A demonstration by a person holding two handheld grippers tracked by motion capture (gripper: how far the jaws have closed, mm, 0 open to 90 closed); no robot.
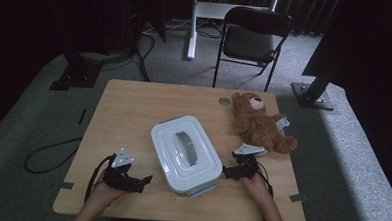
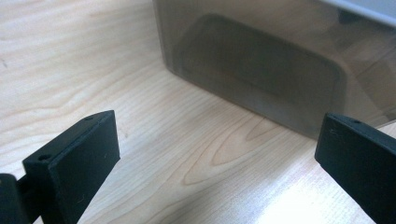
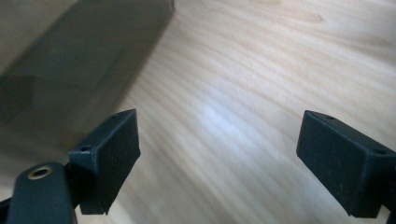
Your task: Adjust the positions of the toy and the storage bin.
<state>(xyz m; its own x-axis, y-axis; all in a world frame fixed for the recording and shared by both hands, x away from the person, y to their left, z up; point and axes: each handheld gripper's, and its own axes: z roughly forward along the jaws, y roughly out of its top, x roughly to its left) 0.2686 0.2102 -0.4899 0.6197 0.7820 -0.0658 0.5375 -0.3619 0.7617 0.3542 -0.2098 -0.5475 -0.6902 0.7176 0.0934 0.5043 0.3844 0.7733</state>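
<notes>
A clear plastic box with a white lid and grey handle [image 1: 186, 152] sits in the middle of the wooden table [image 1: 129, 107]. My left gripper [image 1: 143, 181] lies low at the box's near-left side, open, its tips pointing at the box wall [image 2: 261, 70]; nothing sits between its jaws [image 2: 219, 158]. On the box's right, my right gripper [image 1: 226, 172] is open too, close to the box's smoky wall [image 3: 70, 70], with bare wood between its jaws [image 3: 217, 158]. A brown teddy bear [image 1: 259, 124] lies at the back right, just beyond the right gripper.
A black folding chair [image 1: 252, 40] and a white desk leg [image 1: 191, 25] stand on the carpet beyond the table. A black cable [image 1: 47, 156] loops on the floor at the left. A round grommet [image 1: 224, 100] sits near the table's far edge.
</notes>
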